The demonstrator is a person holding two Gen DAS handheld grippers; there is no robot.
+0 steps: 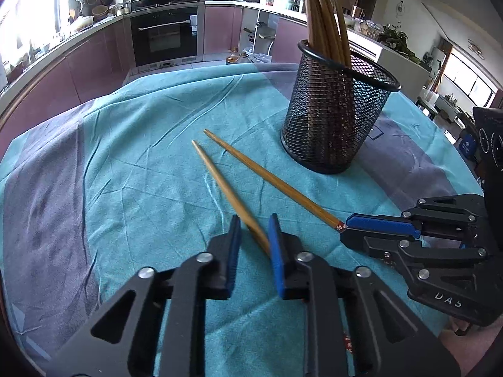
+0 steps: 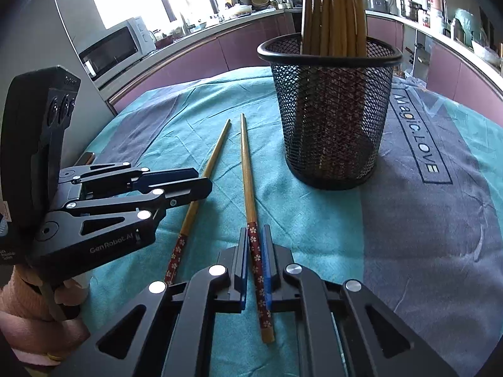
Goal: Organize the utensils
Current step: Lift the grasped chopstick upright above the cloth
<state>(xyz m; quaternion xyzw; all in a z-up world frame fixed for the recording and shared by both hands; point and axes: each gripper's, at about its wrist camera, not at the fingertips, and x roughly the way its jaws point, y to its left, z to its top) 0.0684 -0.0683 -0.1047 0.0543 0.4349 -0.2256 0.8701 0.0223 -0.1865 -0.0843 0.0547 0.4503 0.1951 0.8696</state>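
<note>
Two wooden chopsticks with red flowered ends lie side by side on a teal cloth (image 1: 141,157), in front of a black mesh basket (image 1: 333,119) (image 2: 333,132) that holds several upright chopsticks (image 1: 320,15) (image 2: 336,15). My left gripper (image 1: 254,229) (image 2: 204,179) is shut on the left chopstick (image 1: 220,182) (image 2: 217,147), which lies slantwise between the blue pads. My right gripper (image 2: 254,238) (image 1: 344,227) is shut on the flowered end of the right chopstick (image 2: 246,169) (image 1: 273,182). Both chopsticks still rest on the cloth, tips pointing away from me.
The cloth (image 2: 408,251) has grey bands and printed lettering to the right of the basket. A hand in a pink sleeve (image 2: 19,314) holds the left gripper. Kitchen counters, an oven (image 1: 163,34) and a microwave (image 2: 110,50) stand beyond the table's far edge.
</note>
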